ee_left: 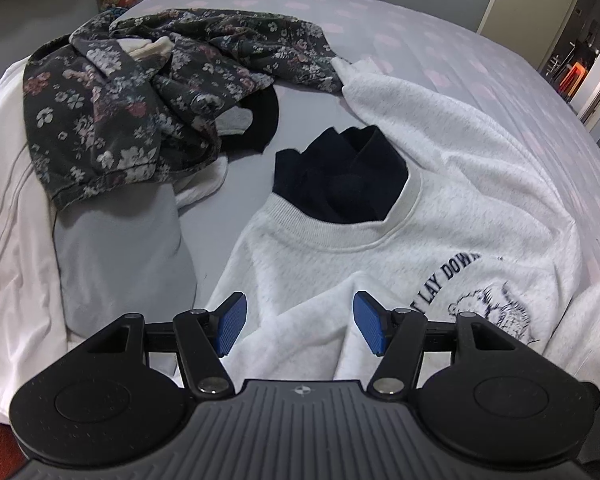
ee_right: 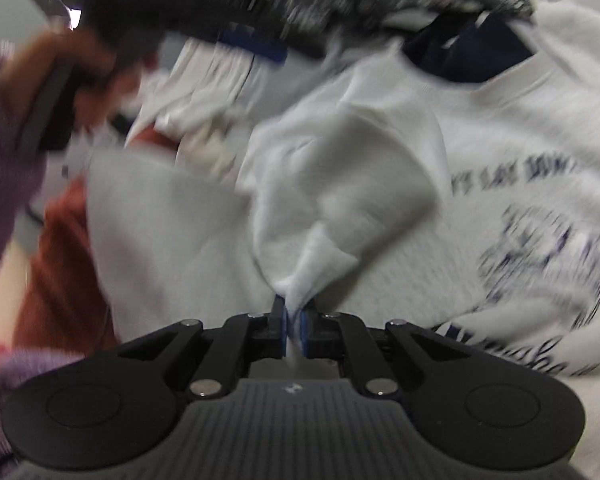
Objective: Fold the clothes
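We found the white sweatshirt (ee_left: 440, 240) spread on the bed (ee_left: 420, 32), a fold pinched in our right gripper (ee_right: 294, 326), though blur smeared its print. Our left gripper (ee_left: 298, 326) hung released above its sleeve; a floral garment (ee_left: 140, 92) lay beyond.

a white fleece sweatshirt (ee_left: 440, 236) with a dark printed slogan and animal drawing lies front-up on the bed, a navy garment (ee_left: 340, 184) bunched in its neck opening. one white fold (ee_right: 332, 208) is pulled up, pinched at its tip.
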